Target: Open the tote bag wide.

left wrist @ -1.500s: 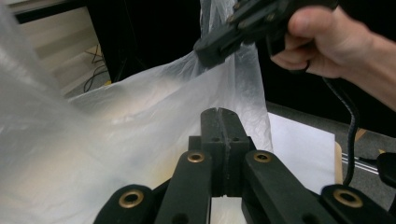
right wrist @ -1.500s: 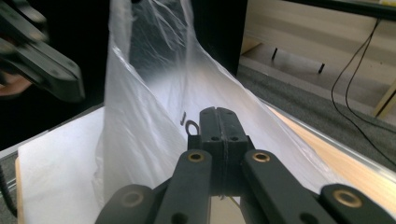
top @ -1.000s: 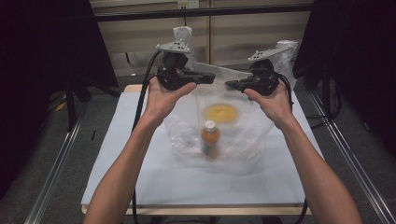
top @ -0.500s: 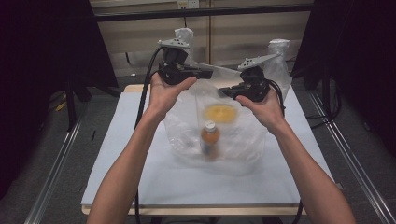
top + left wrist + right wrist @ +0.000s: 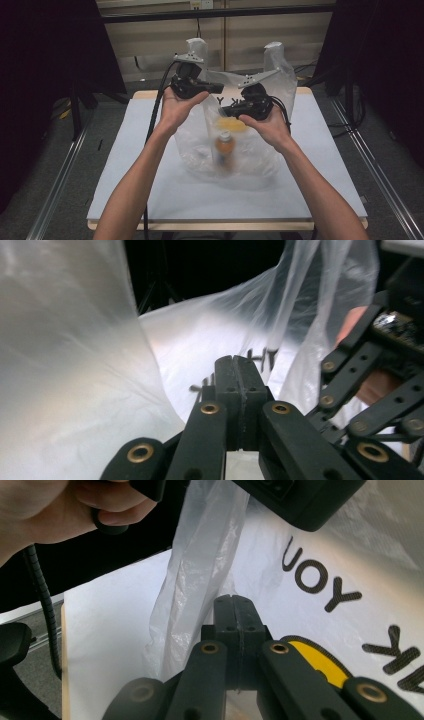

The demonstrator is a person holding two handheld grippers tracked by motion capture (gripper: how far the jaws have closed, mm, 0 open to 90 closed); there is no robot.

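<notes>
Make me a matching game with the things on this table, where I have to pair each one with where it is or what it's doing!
Things:
1. orange-capped bottle
2. left hand-held gripper
3. clear thin plastic bag
4. white table mat

Places or states:
A. under the bag
B. inside the bag
C. jaws closed
D. standing on the mat

Pairs: 1-B, 2-C, 3-D, 4-A

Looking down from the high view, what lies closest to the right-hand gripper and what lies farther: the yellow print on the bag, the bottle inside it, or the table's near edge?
From the right gripper:
1. Yellow print, just below it.
2. Bottle, lower in the plastic bag.
3. Table's near edge, toward the person.
</notes>
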